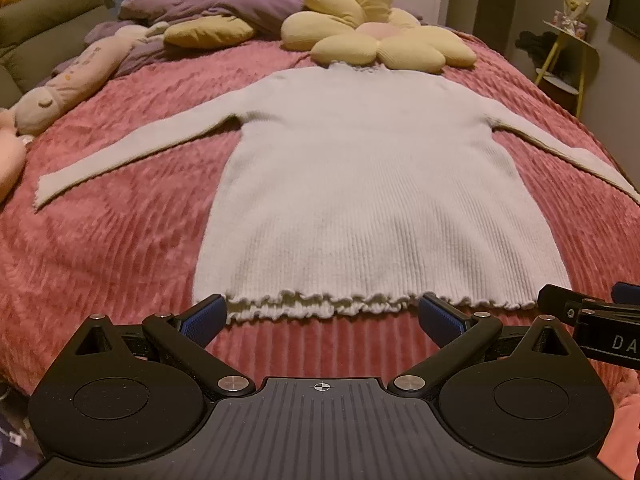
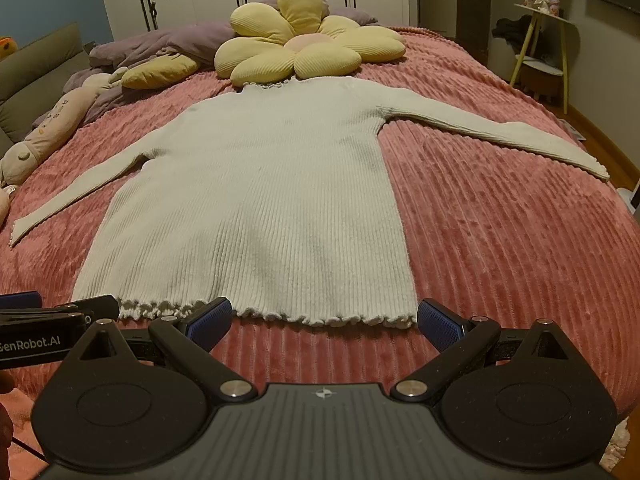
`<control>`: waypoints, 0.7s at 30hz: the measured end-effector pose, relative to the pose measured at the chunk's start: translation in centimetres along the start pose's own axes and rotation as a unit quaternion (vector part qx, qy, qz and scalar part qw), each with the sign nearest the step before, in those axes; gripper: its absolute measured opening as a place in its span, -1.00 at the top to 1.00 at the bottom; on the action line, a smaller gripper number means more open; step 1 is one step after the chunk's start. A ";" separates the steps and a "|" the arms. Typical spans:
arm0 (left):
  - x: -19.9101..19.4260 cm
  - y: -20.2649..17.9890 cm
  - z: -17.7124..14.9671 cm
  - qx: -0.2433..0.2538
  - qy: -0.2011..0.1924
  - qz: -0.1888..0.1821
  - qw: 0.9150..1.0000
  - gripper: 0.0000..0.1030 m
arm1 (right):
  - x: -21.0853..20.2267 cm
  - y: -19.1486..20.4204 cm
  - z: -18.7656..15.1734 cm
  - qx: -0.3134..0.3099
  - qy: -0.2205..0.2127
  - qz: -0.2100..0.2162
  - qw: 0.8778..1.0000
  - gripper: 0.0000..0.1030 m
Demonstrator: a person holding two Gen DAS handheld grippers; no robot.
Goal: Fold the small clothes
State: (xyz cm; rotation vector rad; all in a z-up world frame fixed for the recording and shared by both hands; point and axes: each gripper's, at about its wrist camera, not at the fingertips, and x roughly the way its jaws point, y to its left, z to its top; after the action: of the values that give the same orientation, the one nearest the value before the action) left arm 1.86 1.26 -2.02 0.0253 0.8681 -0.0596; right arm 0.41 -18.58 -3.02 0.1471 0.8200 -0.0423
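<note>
Both tongs spread, empty: left gripper [image 1: 320,314], right gripper [image 2: 324,316] just short of frilled hem of pale ribbed knit sweater [image 1: 360,184]; long axis straight ahead, collar far.

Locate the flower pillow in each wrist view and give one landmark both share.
Left wrist: flower pillow at top, right of centre, just beyond the sweater collar.
Right wrist: flower pillow at top centre, above the collar.
Shared landmark: the sweater's frilled hem, near both open grippers.
</note>
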 end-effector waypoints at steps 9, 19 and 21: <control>0.1 0.3 0.0 -0.007 -0.002 -0.011 1.000 -1.00 | 0.3 0.3 0.0 -0.009 0.004 -0.017 1.000 -0.92; 0.5 0.5 -0.2 -0.021 -0.006 -0.016 1.000 -1.00 | 0.7 0.0 -0.1 -0.004 0.006 -0.012 1.000 -0.92; 0.5 0.6 -0.3 -0.023 -0.014 -0.019 0.999 -1.00 | 0.9 -0.2 -0.2 0.001 0.007 -0.007 1.000 -0.92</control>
State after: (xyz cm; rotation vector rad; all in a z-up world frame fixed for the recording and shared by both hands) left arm 2.04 1.81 -2.60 -0.0357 0.8423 -0.0757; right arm 0.84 -18.77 -3.78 0.1429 0.8354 -0.0556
